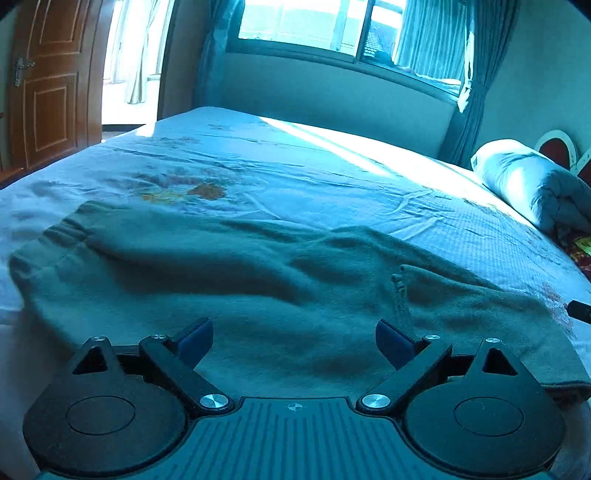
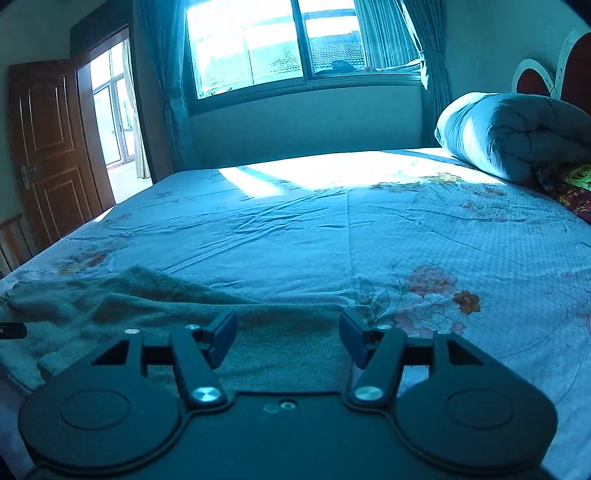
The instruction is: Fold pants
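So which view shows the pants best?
The left wrist view: the pants spread across most of the frame on the bed, folds and hem visible. The right wrist view catches only one end at lower left.

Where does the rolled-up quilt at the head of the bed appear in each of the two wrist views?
Left wrist view: the rolled quilt lies at the right edge, mid-height, small and partly cut off.
Right wrist view: the rolled quilt lies at the upper right, larger, near the headboard.
Shared landmark: the window behind the bed, top centre in both views.
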`<state>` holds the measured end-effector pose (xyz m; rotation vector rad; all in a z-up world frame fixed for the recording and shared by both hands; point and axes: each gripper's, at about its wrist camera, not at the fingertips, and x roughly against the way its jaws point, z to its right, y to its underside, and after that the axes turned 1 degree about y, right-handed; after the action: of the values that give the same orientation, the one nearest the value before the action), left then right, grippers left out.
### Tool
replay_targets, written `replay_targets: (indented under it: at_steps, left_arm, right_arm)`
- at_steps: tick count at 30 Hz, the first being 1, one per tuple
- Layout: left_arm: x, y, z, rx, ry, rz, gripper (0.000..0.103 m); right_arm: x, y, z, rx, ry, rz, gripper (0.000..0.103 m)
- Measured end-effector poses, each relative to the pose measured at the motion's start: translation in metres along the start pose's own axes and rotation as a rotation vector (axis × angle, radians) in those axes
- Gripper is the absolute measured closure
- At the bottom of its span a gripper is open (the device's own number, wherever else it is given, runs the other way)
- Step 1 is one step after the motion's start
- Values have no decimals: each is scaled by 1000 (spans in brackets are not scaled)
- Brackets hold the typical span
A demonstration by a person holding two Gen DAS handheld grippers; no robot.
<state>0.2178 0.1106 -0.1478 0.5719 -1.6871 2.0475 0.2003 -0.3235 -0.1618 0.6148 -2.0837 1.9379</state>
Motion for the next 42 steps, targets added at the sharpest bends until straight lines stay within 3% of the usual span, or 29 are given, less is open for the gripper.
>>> replay_targets:
  at_steps: [5,8,13,15,17,18,19,21,26,28,29,30,35,36,37,38,42]
  left_arm:
    - [21,4,-71,70,-109,-8,9]
    - [3,3,-114,224,-92,-45,9]
    - [-33,1,-158,366,5,-53,8]
    - [-49,-3,-171,399,70,-40,0]
    - [-58,-3,-183,441,103,7,3]
    - [-62,0,-189,457,104,34,14]
    - [-64,2,-193,463,69,28,63]
    - [-65,10,-209,548,145,25,66]
    - [-54,2,-195,418,137,39,68]
    - [-54,1,-195,425,150,49,68]
    - [-55,1,-197,420,156,47,68]
    - [-57,2,-197,413,154,42,68]
    - [-48,-2,-188,361,129,54,68]
    - [-42,-6,-185,343,126,66,68]
    - [-34,-9,-185,321,125,82,68]
    - [-27,-15,-181,294,123,102,68]
    - [-6,-44,-150,226,166,195,68]
  right_arm:
    - [2,8,-23,-19,-47,-12,49]
    - [-3,4,-44,-24,-76,-38,48]
    - [3,2,-77,-30,-107,-40,43]
    - [3,4,-88,-22,-108,-50,42]
    - [0,6,-101,-7,-113,-69,42]
    - [-1,6,-107,0,-116,-73,42]
    - [-3,8,-115,10,-127,-80,42]
    - [-8,10,-131,38,-153,-98,42]
    - [-23,23,-176,169,-223,-121,41]
    - [-38,39,-197,318,-199,-195,37]
    - [-44,57,-209,451,-153,-186,36]
    - [-43,69,-213,490,-125,-141,36]
    - [-25,55,-206,379,-134,-111,40]
    - [-11,49,-196,330,-151,-49,35]
    - [-1,46,-188,289,-153,-4,23]
    - [8,40,-175,234,-154,25,21]
    - [21,24,-121,3,-140,47,22]
